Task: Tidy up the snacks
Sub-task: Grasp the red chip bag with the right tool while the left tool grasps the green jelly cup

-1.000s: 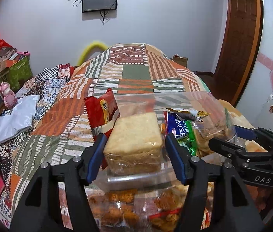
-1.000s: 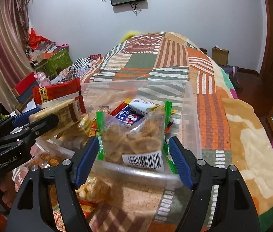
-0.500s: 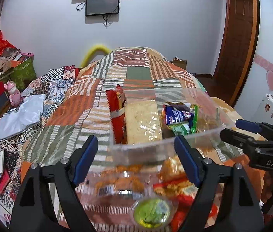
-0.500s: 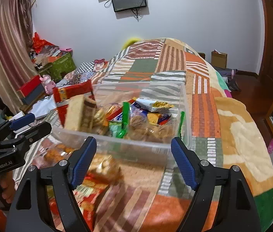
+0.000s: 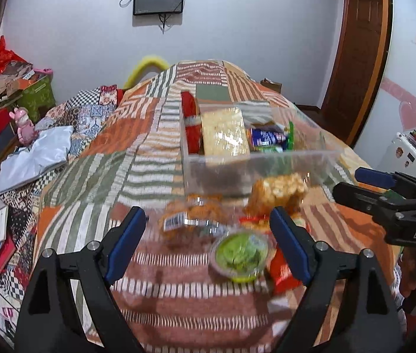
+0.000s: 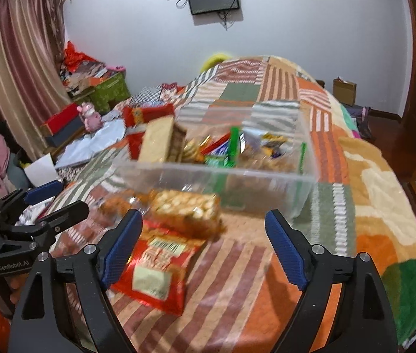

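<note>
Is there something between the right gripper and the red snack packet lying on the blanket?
Nothing visible. The red snack packet lies just ahead of the right gripper, whose jaws are open and empty; the clear bin sits farther back.

Orange-green striped patchwork blanket (image 5: 137, 161)

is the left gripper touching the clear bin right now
Apart. The left wrist view shows the open left gripper short of the clear bin, loose snacks lying between.
</note>
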`<state>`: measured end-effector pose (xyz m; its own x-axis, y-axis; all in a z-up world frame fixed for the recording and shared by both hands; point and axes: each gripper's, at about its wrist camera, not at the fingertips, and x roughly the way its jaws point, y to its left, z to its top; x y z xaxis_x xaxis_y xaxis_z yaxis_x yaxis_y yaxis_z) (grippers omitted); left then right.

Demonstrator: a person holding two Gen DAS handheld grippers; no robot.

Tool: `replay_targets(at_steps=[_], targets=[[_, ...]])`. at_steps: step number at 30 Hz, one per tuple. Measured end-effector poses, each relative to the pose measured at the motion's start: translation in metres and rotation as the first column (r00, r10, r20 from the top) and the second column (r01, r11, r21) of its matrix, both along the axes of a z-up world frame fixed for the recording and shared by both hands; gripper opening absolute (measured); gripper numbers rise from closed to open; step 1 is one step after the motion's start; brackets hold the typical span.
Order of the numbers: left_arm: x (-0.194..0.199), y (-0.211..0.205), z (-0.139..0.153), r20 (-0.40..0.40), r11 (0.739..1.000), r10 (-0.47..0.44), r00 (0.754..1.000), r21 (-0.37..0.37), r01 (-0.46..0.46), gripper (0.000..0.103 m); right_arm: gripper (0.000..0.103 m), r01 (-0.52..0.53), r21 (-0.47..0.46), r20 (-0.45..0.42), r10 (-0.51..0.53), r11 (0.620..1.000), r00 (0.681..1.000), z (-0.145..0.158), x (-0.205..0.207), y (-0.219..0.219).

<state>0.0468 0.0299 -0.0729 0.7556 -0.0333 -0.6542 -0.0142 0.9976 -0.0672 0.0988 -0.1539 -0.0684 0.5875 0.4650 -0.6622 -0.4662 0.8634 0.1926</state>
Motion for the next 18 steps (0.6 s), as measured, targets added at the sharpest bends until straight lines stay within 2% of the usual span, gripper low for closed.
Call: replay_targets(at_steps=[10,15,18], targets=[[-0.020,0.005,-0.027,-0.045,1.000,-0.023,0.999,0.006,0.023,0.086,0.083,-0.068,-0.062,-0.082,0.063,0.996,0.995,-0.032,-0.007,0.037],[-0.021,0.013,-0.041,-0.077,0.999,-0.021,0.997,-0.035,0.019,0.086,0.083,-0.086,-0.105,-0.111,0.075,0.991,0.991,-0.046,-0.007,0.050],[-0.022,0.016,-0.046,-0.091,0.998,-0.019,0.996,-0.065,0.013,0.086,0.083,-0.074,-0.094,-0.132,0.062,0.993,0.989,-0.051,-0.005,0.047]])
